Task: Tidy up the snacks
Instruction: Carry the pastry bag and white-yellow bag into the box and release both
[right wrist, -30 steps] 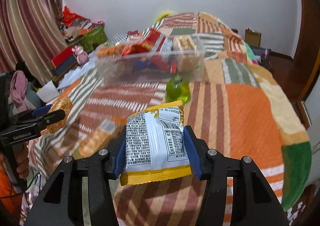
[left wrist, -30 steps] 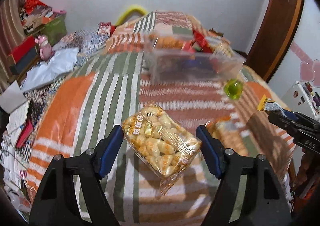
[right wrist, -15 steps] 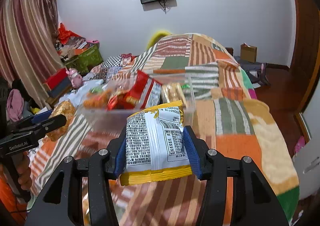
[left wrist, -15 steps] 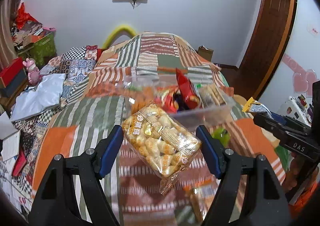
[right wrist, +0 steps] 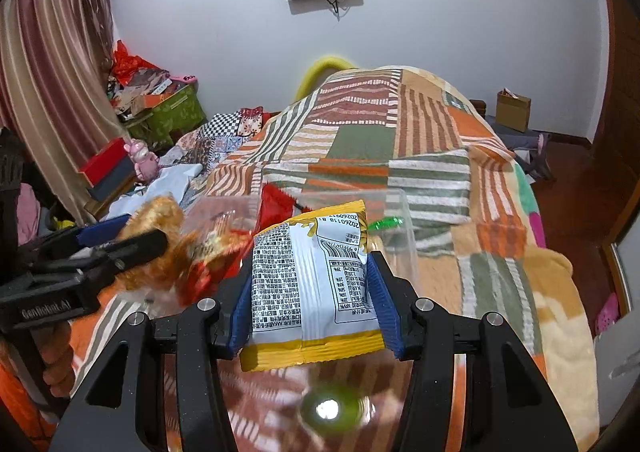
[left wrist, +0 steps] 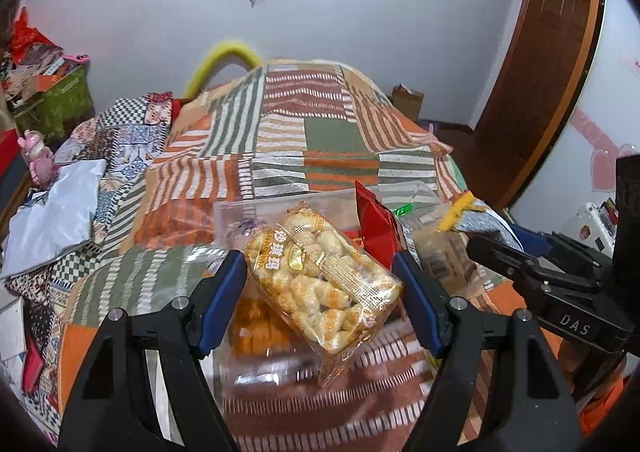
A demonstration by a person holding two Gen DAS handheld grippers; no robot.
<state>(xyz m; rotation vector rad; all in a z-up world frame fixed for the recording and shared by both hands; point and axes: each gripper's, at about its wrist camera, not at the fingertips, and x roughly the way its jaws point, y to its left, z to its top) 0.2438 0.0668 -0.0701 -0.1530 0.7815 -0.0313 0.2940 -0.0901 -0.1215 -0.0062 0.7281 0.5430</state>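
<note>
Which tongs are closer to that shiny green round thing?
Right. The right tongs, holding the yellow packet, hang just above the green round thing. The left tongs hold the puff bag off to its left.

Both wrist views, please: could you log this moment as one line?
left gripper: holding biscuit pack | right gripper: shut on white-yellow packet | clear bin: just ahead, holds snacks

A bed under a striped patchwork blanket (left wrist: 340, 140) bears a clear plastic bin (left wrist: 416, 192) and a green bottle (right wrist: 332, 408).
</note>
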